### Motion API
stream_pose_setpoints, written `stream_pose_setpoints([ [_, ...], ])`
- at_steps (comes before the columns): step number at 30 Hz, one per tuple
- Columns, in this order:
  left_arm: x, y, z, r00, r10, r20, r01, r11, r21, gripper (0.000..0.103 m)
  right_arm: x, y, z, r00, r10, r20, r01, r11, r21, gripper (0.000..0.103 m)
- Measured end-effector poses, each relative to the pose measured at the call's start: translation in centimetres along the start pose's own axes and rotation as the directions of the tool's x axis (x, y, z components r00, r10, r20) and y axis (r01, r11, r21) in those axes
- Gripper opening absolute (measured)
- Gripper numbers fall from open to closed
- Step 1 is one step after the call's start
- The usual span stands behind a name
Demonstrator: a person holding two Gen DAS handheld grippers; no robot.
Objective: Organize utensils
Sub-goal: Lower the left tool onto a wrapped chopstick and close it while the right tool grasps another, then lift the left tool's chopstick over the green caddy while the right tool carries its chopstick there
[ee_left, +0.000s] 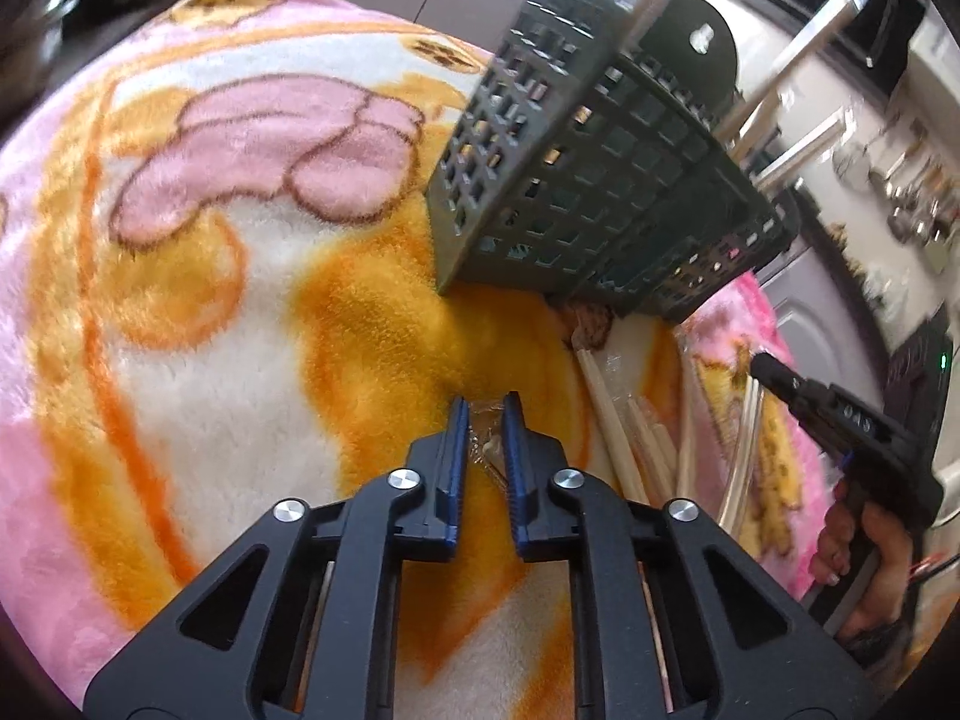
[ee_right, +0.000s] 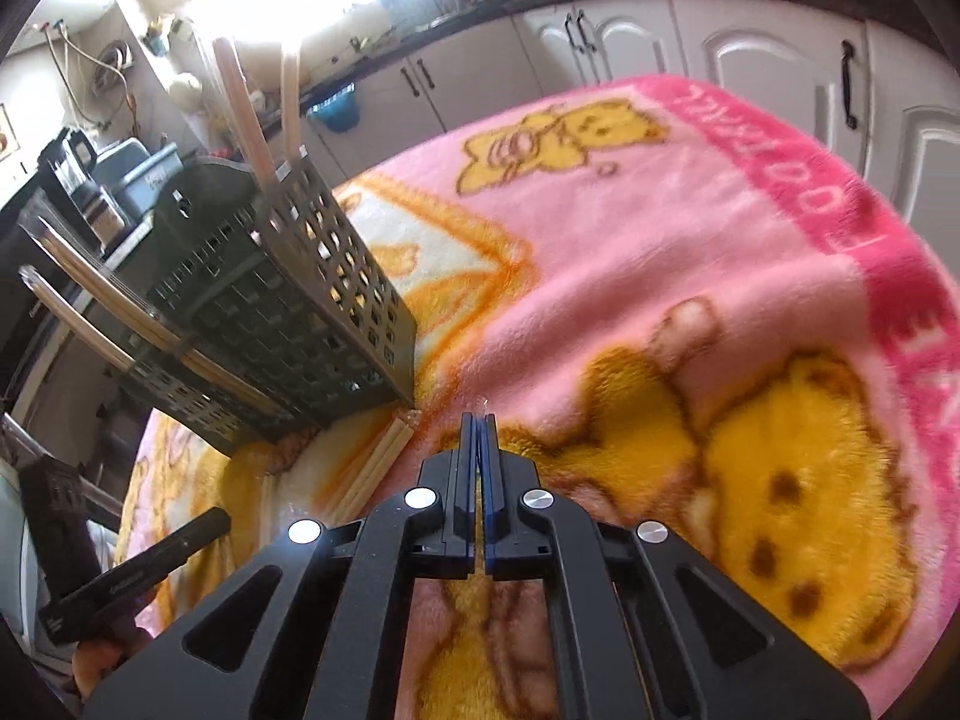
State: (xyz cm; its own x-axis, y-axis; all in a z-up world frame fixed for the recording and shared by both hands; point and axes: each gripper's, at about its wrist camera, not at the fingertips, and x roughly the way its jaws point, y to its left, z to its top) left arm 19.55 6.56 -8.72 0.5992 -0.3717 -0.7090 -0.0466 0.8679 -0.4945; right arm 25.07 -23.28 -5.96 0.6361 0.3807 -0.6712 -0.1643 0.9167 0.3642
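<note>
A dark green perforated utensil caddy stands on the pink and orange blanket, with wrapped chopsticks sticking out of its top. It also shows in the right wrist view. Loose wrapped chopsticks lie on the blanket in front of the caddy; they also show in the right wrist view. My left gripper is shut on a small clear-wrapped item, just above the blanket. My right gripper is shut, a sliver of clear plastic at its tips; in the left wrist view it sits beside the loose chopsticks.
The blanket covers a table. White kitchen cabinets and a dark countertop run behind it. Hanging utensils show on the far wall at right. A blue bowl sits near the cabinets.
</note>
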Motion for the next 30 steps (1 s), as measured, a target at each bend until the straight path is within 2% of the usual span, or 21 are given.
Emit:
stream_pose_setpoints([
  [3, -0.9, 0.8, 0.3, 0.999, -0.049, 0.007, 0.049, 0.998, -0.041, 0.004, -1.8, 0.1, 0.1, 0.999, 0.004, 0.039, -0.004, 1.0, -0.007, 0.002],
  [6, -2.4, 0.5, 0.5, 0.997, -0.064, 0.035, 0.065, 0.997, -0.032, 0.004, -3.3, 0.1, 0.2, 0.997, 0.013, 0.074, -0.012, 1.0, -0.004, 0.002],
  [14, -6.6, -1.7, 1.1, 0.985, -0.13, 0.117, 0.127, 0.991, 0.029, 0.003, -7.9, -0.1, 0.7, 0.984, 0.031, 0.175, -0.032, 0.999, 0.003, 0.001],
  [18, -8.4, -2.8, 1.3, 0.978, -0.135, 0.16, 0.126, 0.99, 0.066, 0.003, -9.7, 0.1, 1.1, 0.976, 0.026, 0.218, -0.024, 1.0, -0.012, 0.001],
  [30, -12.7, -5.9, 2.0, 0.946, -0.207, 0.251, 0.18, 0.975, 0.129, 0.003, -13.7, 1.1, 1.5, 0.951, 0.054, 0.303, -0.043, 0.998, -0.043, 0.001],
])
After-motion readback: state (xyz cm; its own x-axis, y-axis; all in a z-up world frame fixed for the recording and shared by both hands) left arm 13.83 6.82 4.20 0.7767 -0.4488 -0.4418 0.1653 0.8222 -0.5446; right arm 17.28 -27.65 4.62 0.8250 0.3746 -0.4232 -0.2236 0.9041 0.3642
